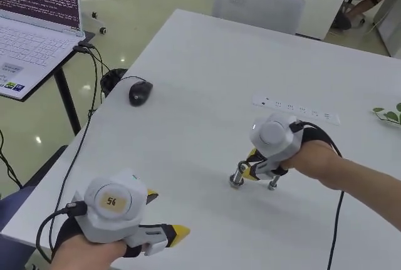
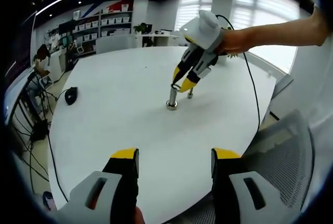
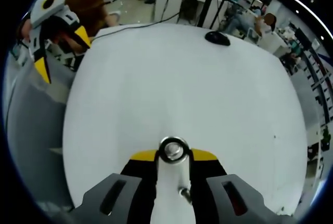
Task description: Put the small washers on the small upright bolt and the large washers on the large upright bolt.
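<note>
Two bolts stand upright on the white table (image 1: 207,82): the large bolt (image 1: 237,176) and, just right of it, the small bolt (image 1: 274,185). My right gripper (image 1: 249,166) hovers over the large bolt, shut on a large washer (image 3: 173,149) right at the bolt's top. The left gripper view has that washer (image 2: 177,86) above the large bolt (image 2: 171,99), with the small bolt (image 2: 190,94) behind it. My left gripper (image 1: 166,215) is near the table's front edge, well left of the bolts. Its jaws stand open with nothing between them (image 2: 175,156).
A black mouse (image 1: 140,92) lies at the table's left side and a white power strip (image 1: 294,108) lies beyond the bolts. A laptop (image 1: 31,38) sits on a stand to the left. A grey chair (image 1: 257,4) stands at the far edge.
</note>
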`<state>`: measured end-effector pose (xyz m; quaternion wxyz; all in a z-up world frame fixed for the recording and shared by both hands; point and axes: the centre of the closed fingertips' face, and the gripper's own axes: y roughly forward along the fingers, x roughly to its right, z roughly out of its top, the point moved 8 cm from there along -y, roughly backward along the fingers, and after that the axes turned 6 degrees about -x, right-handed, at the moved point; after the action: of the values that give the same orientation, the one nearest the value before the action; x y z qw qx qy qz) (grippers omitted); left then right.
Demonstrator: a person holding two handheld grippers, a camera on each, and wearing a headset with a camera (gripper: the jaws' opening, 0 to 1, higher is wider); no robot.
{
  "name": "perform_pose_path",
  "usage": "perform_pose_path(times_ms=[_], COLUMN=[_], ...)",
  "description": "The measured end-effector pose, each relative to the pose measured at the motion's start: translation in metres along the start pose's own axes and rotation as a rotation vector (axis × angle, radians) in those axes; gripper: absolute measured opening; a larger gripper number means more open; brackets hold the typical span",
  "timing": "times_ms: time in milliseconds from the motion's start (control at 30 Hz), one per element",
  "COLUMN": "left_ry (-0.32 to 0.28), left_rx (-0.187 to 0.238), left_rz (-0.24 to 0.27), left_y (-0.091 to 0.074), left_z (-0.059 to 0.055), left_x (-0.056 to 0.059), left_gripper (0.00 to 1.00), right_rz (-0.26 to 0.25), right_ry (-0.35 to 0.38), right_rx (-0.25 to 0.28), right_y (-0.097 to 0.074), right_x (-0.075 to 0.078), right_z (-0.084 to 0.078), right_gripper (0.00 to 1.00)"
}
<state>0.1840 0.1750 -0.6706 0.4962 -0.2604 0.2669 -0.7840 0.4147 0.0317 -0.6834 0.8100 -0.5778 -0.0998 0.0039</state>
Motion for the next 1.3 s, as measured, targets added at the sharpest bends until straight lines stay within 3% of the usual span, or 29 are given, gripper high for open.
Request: perform_pose_path(times_ms=[700, 1300], left_ry=[-0.015, -0.024], left_rx=[-0.002, -0.005], left_rz=[0.004, 0.013], left_y=[-0.001, -0.004], left_z=[-0.004, -0.008], left_x=[-0.002, -0.005], left_gripper=[0.55, 0.55], right_rz=[0.032, 0.071], right_ry=[-0.017, 0.063], right_rx=[-0.047, -0.105], right_y=[0.018, 0.055], right_x=[-0.001, -0.002], right_z=[0.004, -0.003], right_gripper=[0.24, 0.24])
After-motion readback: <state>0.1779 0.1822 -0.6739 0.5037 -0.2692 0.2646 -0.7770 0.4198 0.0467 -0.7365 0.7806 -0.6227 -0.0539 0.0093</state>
